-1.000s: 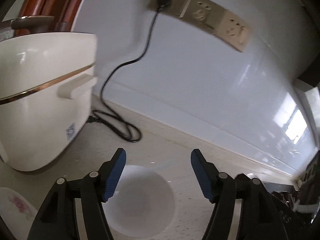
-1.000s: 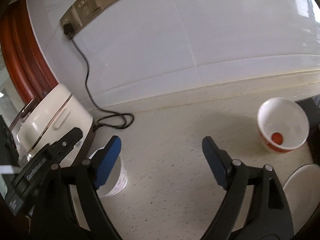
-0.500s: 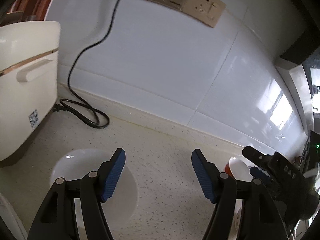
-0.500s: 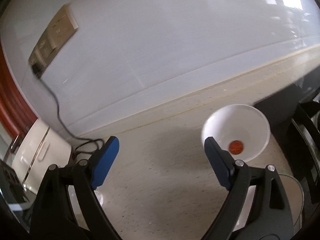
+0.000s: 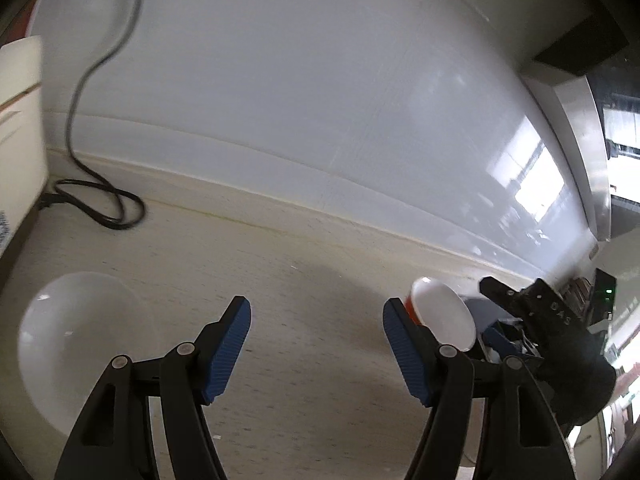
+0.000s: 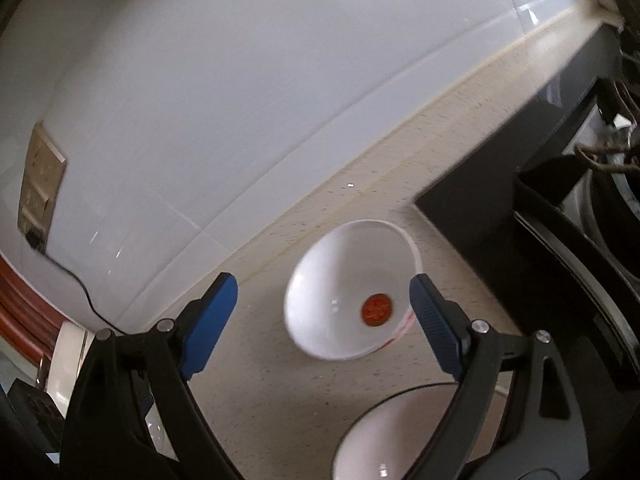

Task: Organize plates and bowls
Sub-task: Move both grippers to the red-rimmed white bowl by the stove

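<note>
Over the last second we have swung both grippers rightward along the counter. The rice cooker (image 5: 20, 128) that filled the left of the left wrist view now shows only as a sliver at that frame's left edge. In the right wrist view the red-marked bowl (image 6: 352, 292) has slid from the right edge to just above centre. We judge this as turning from the plain white bowl toward the red-marked one, the next piece to collect.

Nearest in the right wrist view, the right gripper (image 6: 324, 312) stands wide with nothing between its blue pads. A white dish with a dark rim (image 6: 404, 436) sits at the bottom of that frame, partly behind the right finger. Just beyond the fingertips the red-marked bowl rests upright on the speckled countertop (image 6: 280, 380), its rim close to the right pad; whether they touch we cannot tell. Farther off, a dark cooktop (image 6: 520, 184) fills the right side.

The left gripper (image 5: 316, 344) is also spread wide and empty. The plain white bowl (image 5: 76, 344) lies at lower left, outside its left finger. The power cord (image 5: 100, 208) coils against the tiled wall.
</note>
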Demonstrator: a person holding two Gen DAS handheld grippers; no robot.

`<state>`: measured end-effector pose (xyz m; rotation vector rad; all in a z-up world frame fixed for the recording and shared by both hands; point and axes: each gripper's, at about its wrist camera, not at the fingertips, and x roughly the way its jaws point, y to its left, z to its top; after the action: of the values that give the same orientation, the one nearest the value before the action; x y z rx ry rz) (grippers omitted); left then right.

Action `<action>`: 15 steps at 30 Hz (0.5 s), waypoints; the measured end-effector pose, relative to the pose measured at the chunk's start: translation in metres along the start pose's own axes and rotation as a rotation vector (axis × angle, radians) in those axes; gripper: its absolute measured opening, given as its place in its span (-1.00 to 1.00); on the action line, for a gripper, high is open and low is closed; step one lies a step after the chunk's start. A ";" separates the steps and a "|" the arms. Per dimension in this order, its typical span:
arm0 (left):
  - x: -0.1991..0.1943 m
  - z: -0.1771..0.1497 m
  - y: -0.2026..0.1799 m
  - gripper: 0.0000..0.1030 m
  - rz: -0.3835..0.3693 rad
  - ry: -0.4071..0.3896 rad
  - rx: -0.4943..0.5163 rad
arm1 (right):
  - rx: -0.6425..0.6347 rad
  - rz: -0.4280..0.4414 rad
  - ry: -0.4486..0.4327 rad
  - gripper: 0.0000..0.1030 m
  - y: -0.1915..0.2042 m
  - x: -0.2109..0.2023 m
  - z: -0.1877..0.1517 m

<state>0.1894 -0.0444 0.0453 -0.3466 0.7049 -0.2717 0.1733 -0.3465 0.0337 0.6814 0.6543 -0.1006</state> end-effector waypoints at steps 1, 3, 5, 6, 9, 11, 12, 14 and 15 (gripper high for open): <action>0.004 0.001 -0.004 0.35 -0.007 0.014 0.002 | 0.007 -0.010 0.018 0.74 -0.005 0.003 0.002; 0.015 0.002 -0.014 0.35 -0.027 0.057 0.000 | 0.023 -0.013 0.045 0.74 -0.013 0.006 0.003; 0.024 0.002 -0.023 0.35 -0.053 0.092 0.004 | 0.059 0.000 0.077 0.74 -0.022 0.010 0.004; 0.030 0.002 -0.030 0.35 -0.066 0.113 0.009 | 0.071 0.003 0.098 0.74 -0.027 0.013 0.004; 0.047 0.002 -0.050 0.34 -0.117 0.179 0.011 | 0.092 -0.004 0.125 0.73 -0.034 0.016 0.002; 0.059 0.001 -0.060 0.33 -0.102 0.201 0.015 | 0.100 0.008 0.139 0.73 -0.039 0.014 0.002; 0.064 0.001 -0.064 0.31 -0.106 0.211 0.016 | 0.102 0.011 0.144 0.73 -0.040 0.014 0.003; 0.073 0.000 -0.070 0.24 -0.106 0.233 0.015 | 0.097 0.008 0.151 0.73 -0.039 0.016 0.004; 0.078 -0.001 -0.074 0.18 -0.105 0.243 0.014 | 0.093 0.004 0.155 0.73 -0.039 0.017 0.004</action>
<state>0.2366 -0.1394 0.0282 -0.3408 0.9248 -0.4229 0.1778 -0.3777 0.0044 0.7858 0.8008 -0.0750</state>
